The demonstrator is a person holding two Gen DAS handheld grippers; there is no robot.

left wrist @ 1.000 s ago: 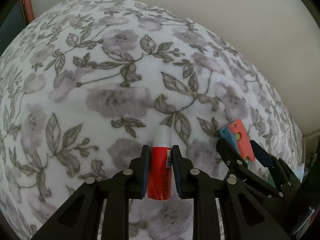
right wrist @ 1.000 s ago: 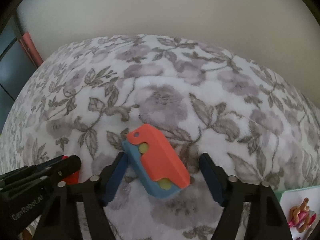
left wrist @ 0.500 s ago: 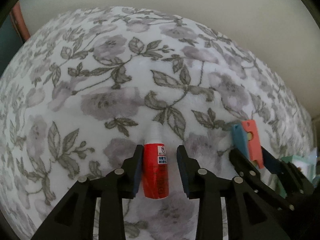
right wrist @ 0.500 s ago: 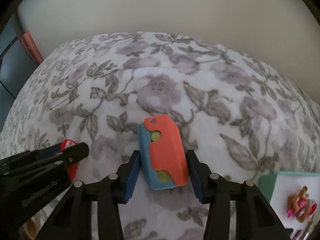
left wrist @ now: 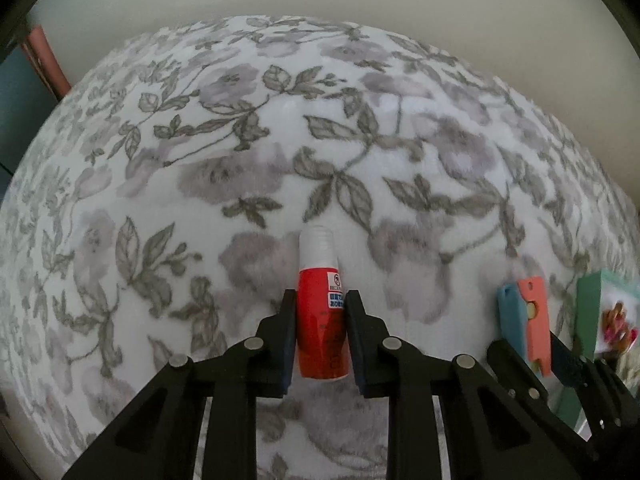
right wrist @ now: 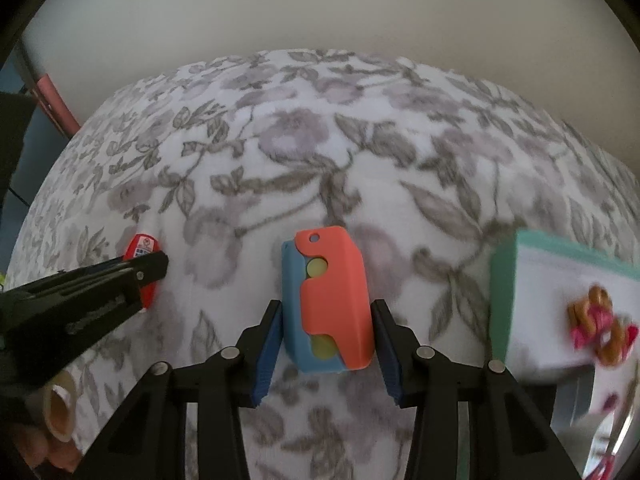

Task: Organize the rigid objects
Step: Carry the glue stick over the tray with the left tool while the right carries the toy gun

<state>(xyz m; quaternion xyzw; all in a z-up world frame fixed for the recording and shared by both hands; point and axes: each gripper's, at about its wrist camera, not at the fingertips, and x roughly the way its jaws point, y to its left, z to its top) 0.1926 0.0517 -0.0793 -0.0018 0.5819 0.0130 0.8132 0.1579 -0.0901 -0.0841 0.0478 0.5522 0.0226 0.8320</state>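
Note:
My left gripper (left wrist: 320,300) is shut on a red bottle with a clear cap (left wrist: 321,312), held above the floral blanket (left wrist: 200,160). My right gripper (right wrist: 326,312) is shut on a blue and coral plastic block (right wrist: 328,300) with yellow dots. In the left wrist view the block (left wrist: 524,324) and right gripper show at the right. In the right wrist view the red bottle (right wrist: 142,250) and left gripper show at the left.
A teal-edged white box (right wrist: 560,292) with small pink and orange items stands at the right; it also shows in the left wrist view (left wrist: 592,320). A cardboard tape roll (right wrist: 56,408) lies at the lower left. A pale wall is behind the blanket.
Both grippers closed on their objects and lifted back. The block turned upright between the right fingers. The teal box has come further into view on the right.

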